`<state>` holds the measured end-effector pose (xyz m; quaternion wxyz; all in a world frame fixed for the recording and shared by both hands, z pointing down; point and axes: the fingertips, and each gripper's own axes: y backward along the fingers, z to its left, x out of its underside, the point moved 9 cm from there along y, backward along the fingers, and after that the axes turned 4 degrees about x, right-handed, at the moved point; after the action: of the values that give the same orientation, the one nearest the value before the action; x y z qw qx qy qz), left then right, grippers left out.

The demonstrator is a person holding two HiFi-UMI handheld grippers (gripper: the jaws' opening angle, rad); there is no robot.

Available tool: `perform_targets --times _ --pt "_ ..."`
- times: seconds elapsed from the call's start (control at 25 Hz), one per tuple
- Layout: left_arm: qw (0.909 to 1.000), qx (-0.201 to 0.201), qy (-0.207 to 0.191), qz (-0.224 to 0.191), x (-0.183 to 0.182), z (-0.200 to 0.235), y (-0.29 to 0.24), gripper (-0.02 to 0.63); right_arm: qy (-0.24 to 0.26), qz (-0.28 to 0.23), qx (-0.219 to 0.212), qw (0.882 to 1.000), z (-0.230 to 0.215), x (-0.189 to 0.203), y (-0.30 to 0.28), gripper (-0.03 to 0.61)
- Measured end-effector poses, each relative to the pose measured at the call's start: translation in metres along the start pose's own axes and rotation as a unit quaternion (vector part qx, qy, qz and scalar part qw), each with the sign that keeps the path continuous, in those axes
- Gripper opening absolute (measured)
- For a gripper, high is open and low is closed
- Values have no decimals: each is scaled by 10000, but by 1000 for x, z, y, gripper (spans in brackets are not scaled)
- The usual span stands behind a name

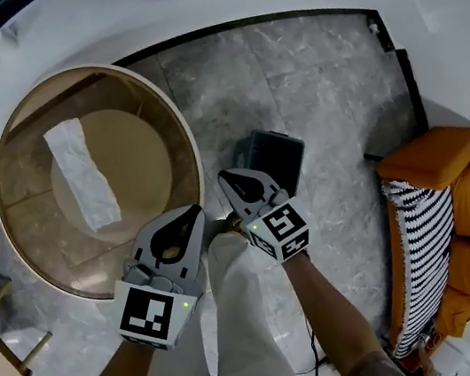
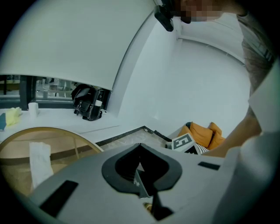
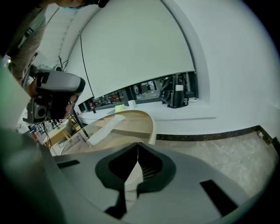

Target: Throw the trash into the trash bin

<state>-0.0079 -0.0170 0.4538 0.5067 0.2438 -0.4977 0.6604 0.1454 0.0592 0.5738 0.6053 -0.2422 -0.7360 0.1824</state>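
Fingers on the left gripper [image 1: 194, 210] are shut with nothing in them, and so are those on the right gripper [image 1: 226, 177]. Both grippers are just beside the round glass tabletop [image 1: 14, 232]. White paper [image 1: 82, 173] lies on that tabletop. A dark bin [image 1: 276, 157] stands on the floor near it.

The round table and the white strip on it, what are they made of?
Round table: looks like clear, shiny glass with a pale wooden rim; its base shows through the top. White strip: probably soft paper or cloth, matte and crinkly; I can't tell which.
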Motion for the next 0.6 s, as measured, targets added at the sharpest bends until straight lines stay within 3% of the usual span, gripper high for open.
perform_targets --times 0.28,0.44,0.6 --pt "9957 -873 139 -286 11 57 61 19 542 52 -985 9936 65 -42 -70 20" --pt "9849 -1589 490 -491 22 78 96 18 982 142 -1650 9813 102 -57 -105 20" --pt "9752 -1958 738 -719 32 90 127 19 1303 270 -2010 9705 133 -63 -129 20"
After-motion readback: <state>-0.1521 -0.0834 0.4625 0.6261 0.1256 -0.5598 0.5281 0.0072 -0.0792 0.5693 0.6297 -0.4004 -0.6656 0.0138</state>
